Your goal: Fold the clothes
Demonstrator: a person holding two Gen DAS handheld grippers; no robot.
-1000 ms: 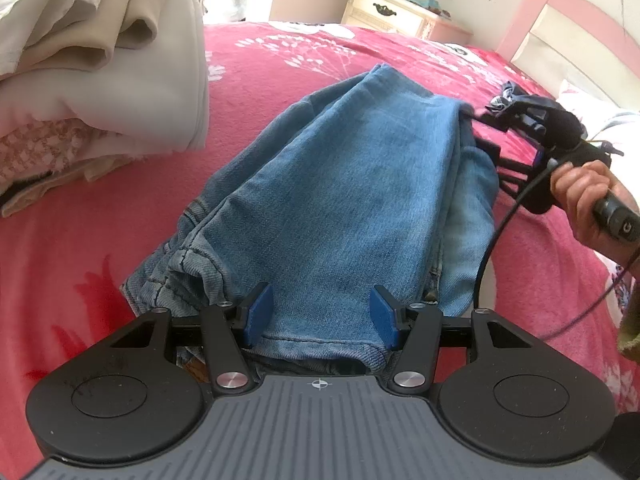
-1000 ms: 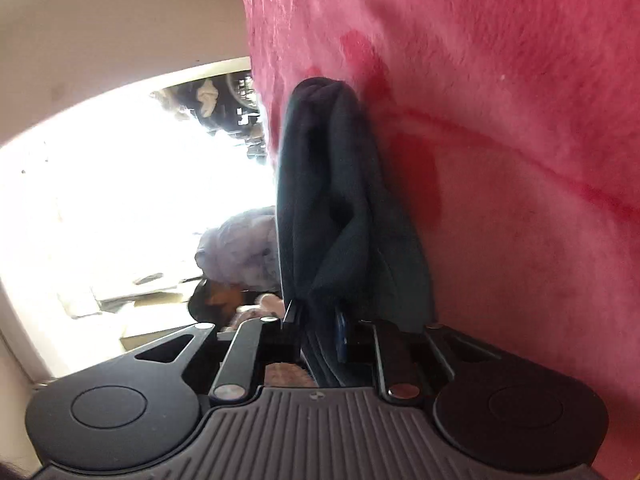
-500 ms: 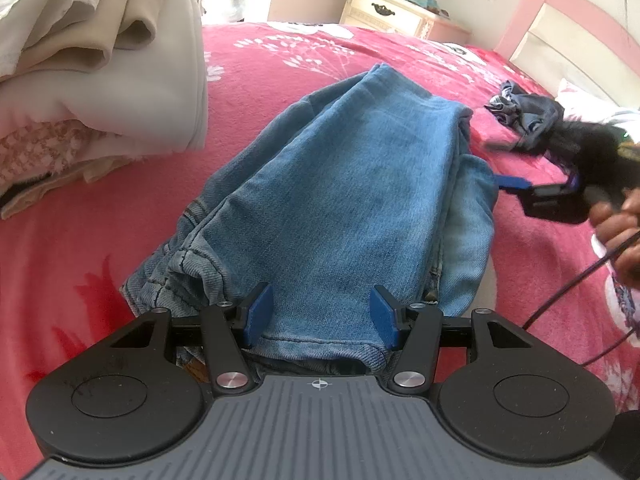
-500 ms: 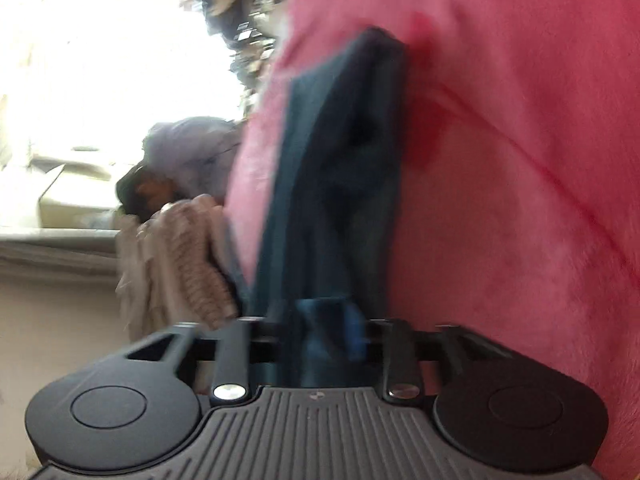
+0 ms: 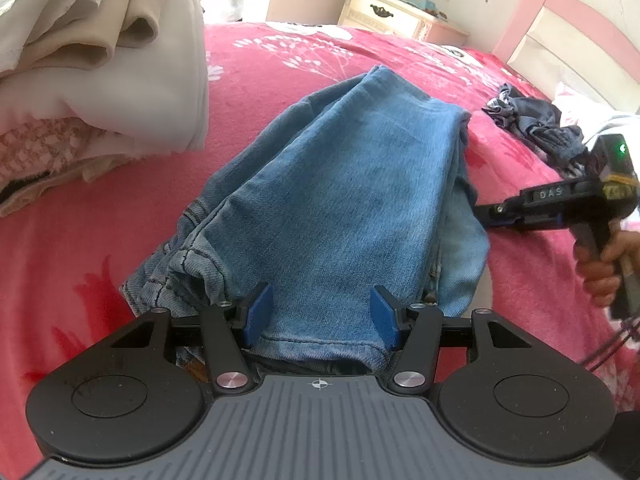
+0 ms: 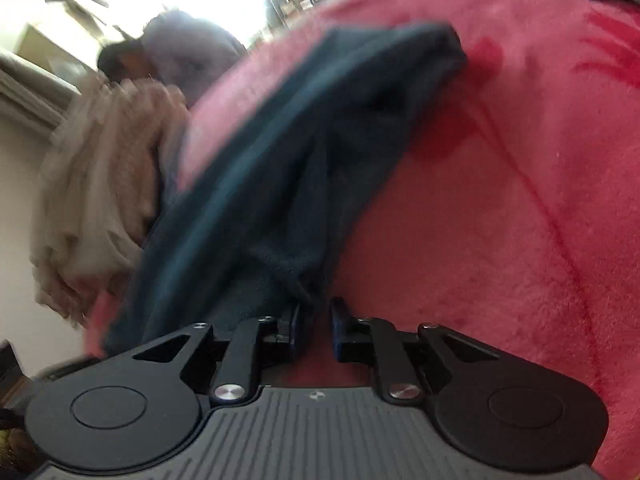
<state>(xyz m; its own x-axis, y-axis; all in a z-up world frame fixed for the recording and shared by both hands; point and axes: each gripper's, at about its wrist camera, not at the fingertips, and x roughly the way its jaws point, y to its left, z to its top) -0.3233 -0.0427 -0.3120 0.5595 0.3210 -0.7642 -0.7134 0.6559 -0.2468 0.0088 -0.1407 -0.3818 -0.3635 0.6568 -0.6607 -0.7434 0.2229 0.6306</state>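
Note:
Folded blue jeans (image 5: 352,196) lie on the pink bedspread (image 5: 100,248). My left gripper (image 5: 322,314) sits at their near hem with its blue pads apart, and flat denim fills the gap and runs on past both fingers. My right gripper (image 5: 486,213), held by a hand (image 5: 600,272), lies level beside the jeans' right edge. In the right wrist view the jeans (image 6: 304,160) look dark and blurred. Their fabric reaches the left pad of the right gripper (image 6: 314,326), whose pads show a narrow gap with only pink blanket behind it.
A tall stack of folded cream and beige clothes (image 5: 100,80) rests on the bed to the left, blurred in the right wrist view (image 6: 100,200). A dark crumpled garment (image 5: 532,124) lies at the back right. A nightstand (image 5: 392,16) and pink headboard (image 5: 568,28) stand behind.
The right gripper has let go of the jeans' far right corner, rolled upright and drawn back beside their right edge. The left gripper and the jeans have not moved.

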